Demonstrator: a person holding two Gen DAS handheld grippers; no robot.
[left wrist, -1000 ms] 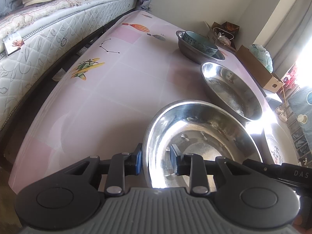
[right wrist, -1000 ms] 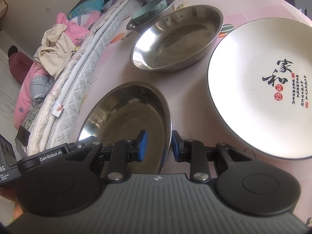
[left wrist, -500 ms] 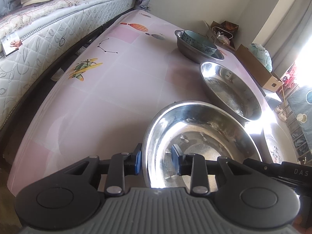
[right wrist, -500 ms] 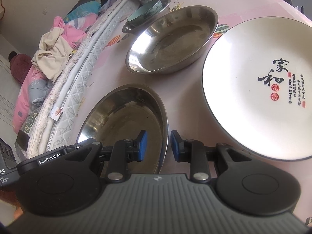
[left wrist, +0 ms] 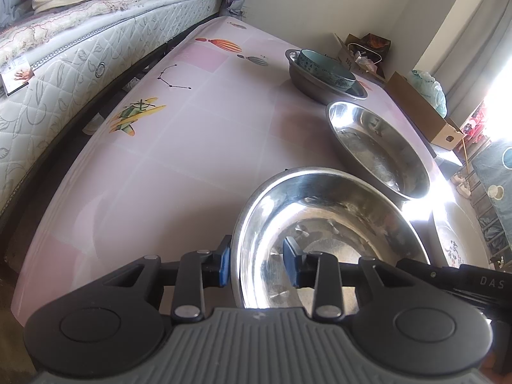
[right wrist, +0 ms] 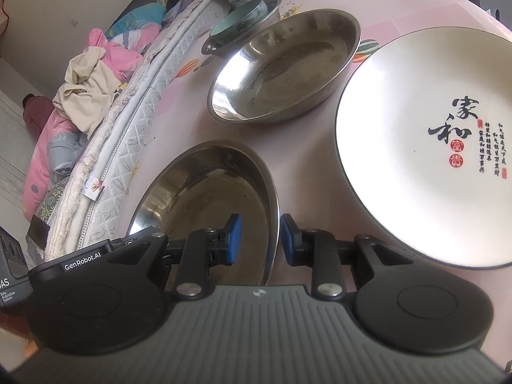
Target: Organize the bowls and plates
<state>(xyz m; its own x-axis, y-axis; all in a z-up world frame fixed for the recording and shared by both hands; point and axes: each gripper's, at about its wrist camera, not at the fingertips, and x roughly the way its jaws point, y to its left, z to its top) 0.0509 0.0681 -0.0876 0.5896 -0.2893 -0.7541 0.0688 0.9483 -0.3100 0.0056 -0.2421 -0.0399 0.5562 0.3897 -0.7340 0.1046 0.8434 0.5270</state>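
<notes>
The near steel bowl sits on the pink desk, its rim straddled on opposite sides by both claws, apparently so it can be lifted level. The left claw has just been opening, a gap showing at its inner pad. The right claw stands narrowly parted about the rim; whether it is pinched cannot be told. A second bowl and plate lie beyond.
</notes>
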